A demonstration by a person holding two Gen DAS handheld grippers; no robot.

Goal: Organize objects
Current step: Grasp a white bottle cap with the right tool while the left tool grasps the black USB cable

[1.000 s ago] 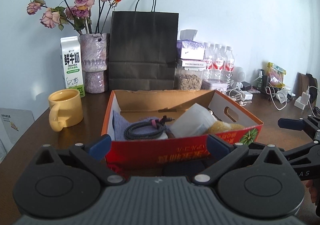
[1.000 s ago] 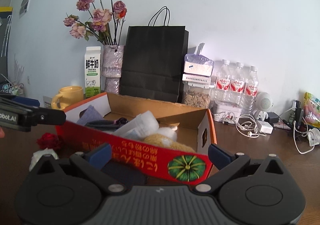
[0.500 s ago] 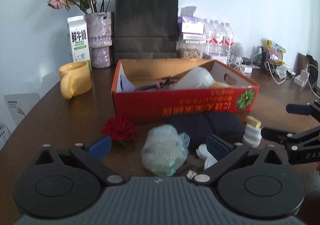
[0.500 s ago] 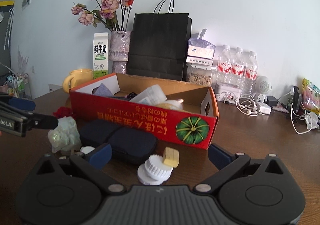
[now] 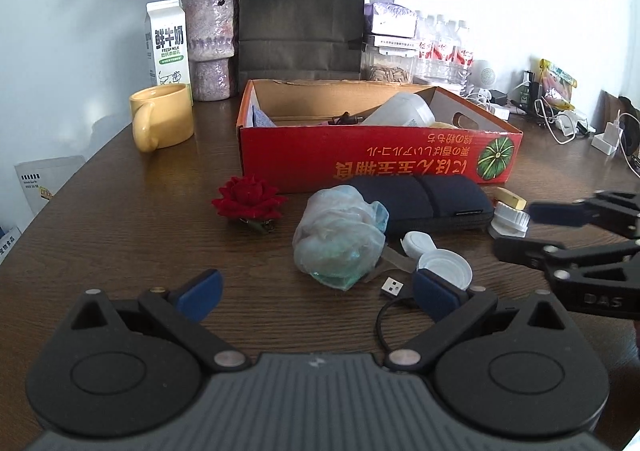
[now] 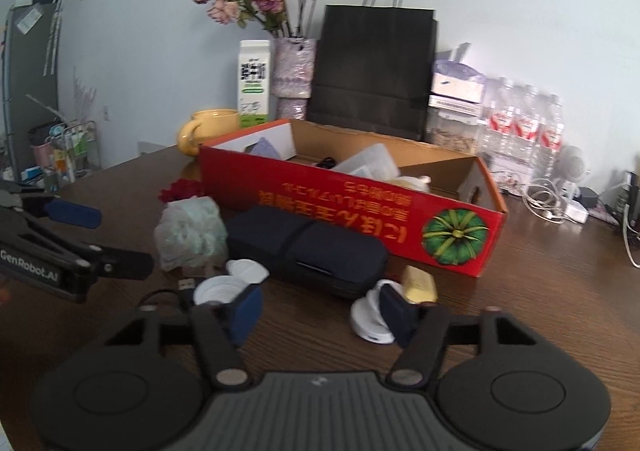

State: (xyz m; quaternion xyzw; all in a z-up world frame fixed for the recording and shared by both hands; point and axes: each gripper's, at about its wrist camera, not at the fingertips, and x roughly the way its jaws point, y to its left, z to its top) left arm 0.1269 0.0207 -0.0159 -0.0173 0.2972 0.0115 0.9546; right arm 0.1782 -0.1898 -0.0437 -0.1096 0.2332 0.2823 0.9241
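Observation:
A red cardboard box (image 5: pixel 380 155) (image 6: pixel 352 219) holds a plastic jar, a cable and cloth. In front of it lie a dark pouch (image 5: pixel 424 199) (image 6: pixel 308 247), a crumpled plastic bag (image 5: pixel 338 239) (image 6: pixel 190 231), a red rose (image 5: pixel 248 199), a white flip lid (image 5: pixel 440 263) (image 6: pixel 218 289), a USB cable (image 5: pixel 392 287), a yellow block (image 6: pixel 418 283) and a white ribbed cap (image 6: pixel 368 325). My left gripper (image 5: pixel 316 293) stands open just short of the bag. My right gripper (image 6: pixel 322 313) is closing over bare table, its right finger beside the ribbed cap.
At the back stand a yellow mug (image 5: pixel 162 117), a milk carton (image 5: pixel 166 43), a vase of dried roses (image 5: pixel 210 43), a black paper bag (image 5: pixel 302 11) and water bottles (image 6: pixel 524 131). Chargers and cables (image 5: pixel 560 123) crowd the far right.
Both cameras have pulled back from the box and tipped down, so the loose items before it have come into view. The right gripper's jaws have narrowed.

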